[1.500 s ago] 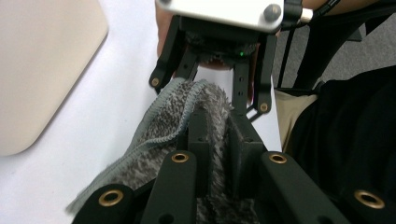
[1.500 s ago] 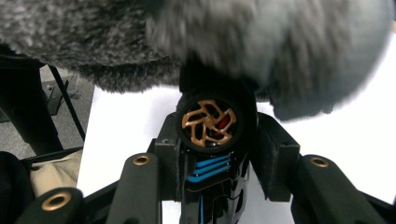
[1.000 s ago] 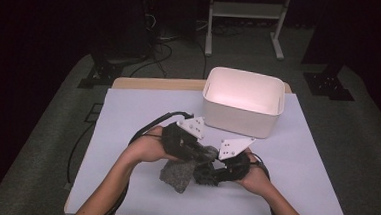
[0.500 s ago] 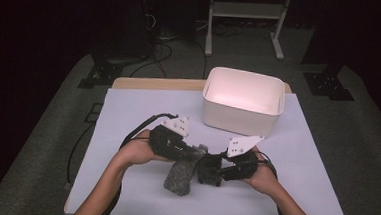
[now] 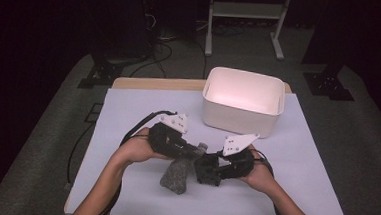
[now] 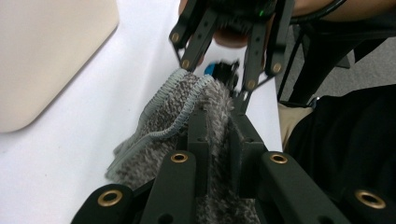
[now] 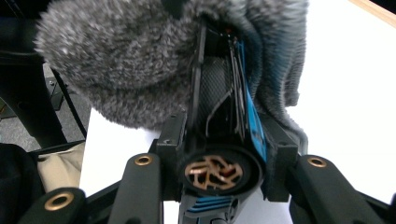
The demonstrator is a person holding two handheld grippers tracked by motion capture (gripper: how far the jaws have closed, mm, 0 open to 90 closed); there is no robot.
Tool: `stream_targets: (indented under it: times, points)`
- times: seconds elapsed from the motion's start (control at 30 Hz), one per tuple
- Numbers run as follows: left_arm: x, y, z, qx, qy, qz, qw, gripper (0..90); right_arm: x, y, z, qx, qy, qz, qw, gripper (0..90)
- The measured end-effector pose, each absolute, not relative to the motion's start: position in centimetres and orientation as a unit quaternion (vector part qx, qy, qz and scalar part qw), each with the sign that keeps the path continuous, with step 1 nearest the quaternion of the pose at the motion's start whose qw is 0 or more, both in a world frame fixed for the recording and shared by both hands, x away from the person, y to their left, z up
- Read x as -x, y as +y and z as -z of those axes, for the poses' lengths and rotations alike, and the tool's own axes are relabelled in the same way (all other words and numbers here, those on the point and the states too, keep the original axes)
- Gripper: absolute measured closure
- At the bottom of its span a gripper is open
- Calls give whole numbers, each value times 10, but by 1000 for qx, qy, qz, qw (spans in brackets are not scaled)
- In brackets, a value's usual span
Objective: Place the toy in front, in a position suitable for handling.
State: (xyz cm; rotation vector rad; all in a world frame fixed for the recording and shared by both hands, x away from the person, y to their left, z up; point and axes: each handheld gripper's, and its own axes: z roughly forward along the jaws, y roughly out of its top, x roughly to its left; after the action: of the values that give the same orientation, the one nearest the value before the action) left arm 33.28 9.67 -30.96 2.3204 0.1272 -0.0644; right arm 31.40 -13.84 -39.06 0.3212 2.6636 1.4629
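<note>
Grey fuzzy cloth (image 5: 177,174): lower centre of frame, now hanging lower toward the surface (image 5: 305,159) than a second ago. My left gripper (image 5: 195,153) pinches its top edge shut; my right gripper (image 5: 205,172) clamps a black-and-blue tool (image 7: 224,140) against it. I judge wiping underway.

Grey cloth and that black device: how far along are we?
Done: the left gripper is clamped on the grey cloth, and the right gripper on the black-and-blue device. In hand: the cloth is draped over the device's far end. Left: this looks like wiping or wrapping, probably unfinished; the white bin holds nothing yet.
</note>
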Motion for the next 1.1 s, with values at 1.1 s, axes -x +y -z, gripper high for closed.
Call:
stream_targets:
  times: [1.1]
  points:
    - [-329,86,313,-916,39,20,400,804,-309,-142,378,-110,896,-428,54,523]
